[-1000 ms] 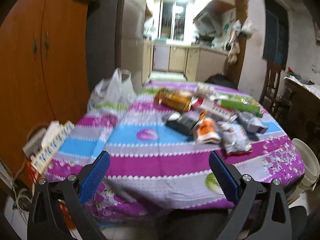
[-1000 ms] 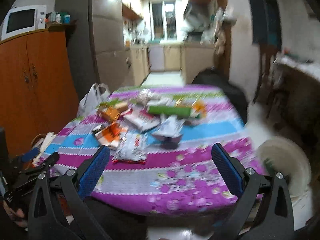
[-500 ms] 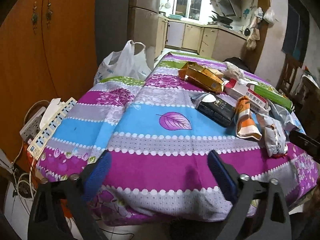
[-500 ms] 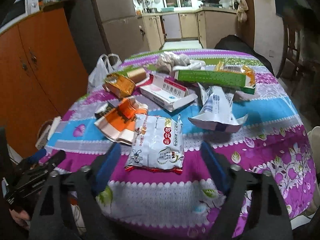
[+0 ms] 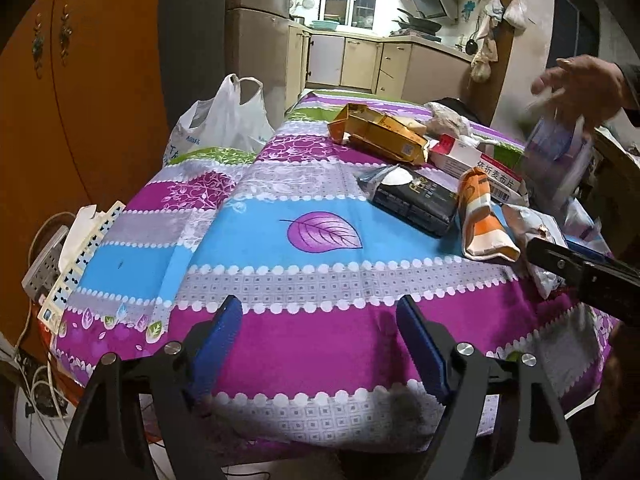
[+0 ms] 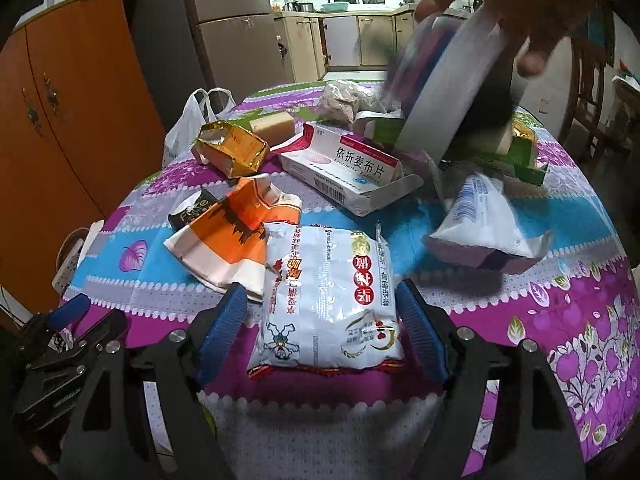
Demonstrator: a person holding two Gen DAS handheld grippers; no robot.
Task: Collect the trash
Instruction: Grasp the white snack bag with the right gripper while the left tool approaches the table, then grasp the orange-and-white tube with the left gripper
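Observation:
Trash lies on a table under a striped purple and blue cloth [image 5: 280, 320]. My right gripper [image 6: 320, 292] straddles a white snack bag [image 6: 328, 320]; its jaws are opening and the pads stand just clear of the bag's sides. Behind the bag lie an orange and white wrapper [image 6: 232, 232], a gold carton [image 6: 232, 148], a white and red medicine box [image 6: 344, 164] and a white pouch [image 6: 484, 216]. My left gripper [image 5: 318, 308] hovers over bare cloth at the near edge, jaws closing on nothing. A black packet [image 5: 416, 200] lies beyond it.
A person's bare hand [image 6: 500, 4] holds a blurred white package [image 6: 440, 80] above the table's far right. A white plastic bag [image 5: 224, 124] stands at the table's far left corner. Power strips [image 5: 76, 256] and cables lie by the orange cabinet [image 5: 80, 100] on the left.
Both grippers came down and forward to the table, and their jaws narrowed. The right one now straddles the white snack bag. A hand with a package appeared at the far right.

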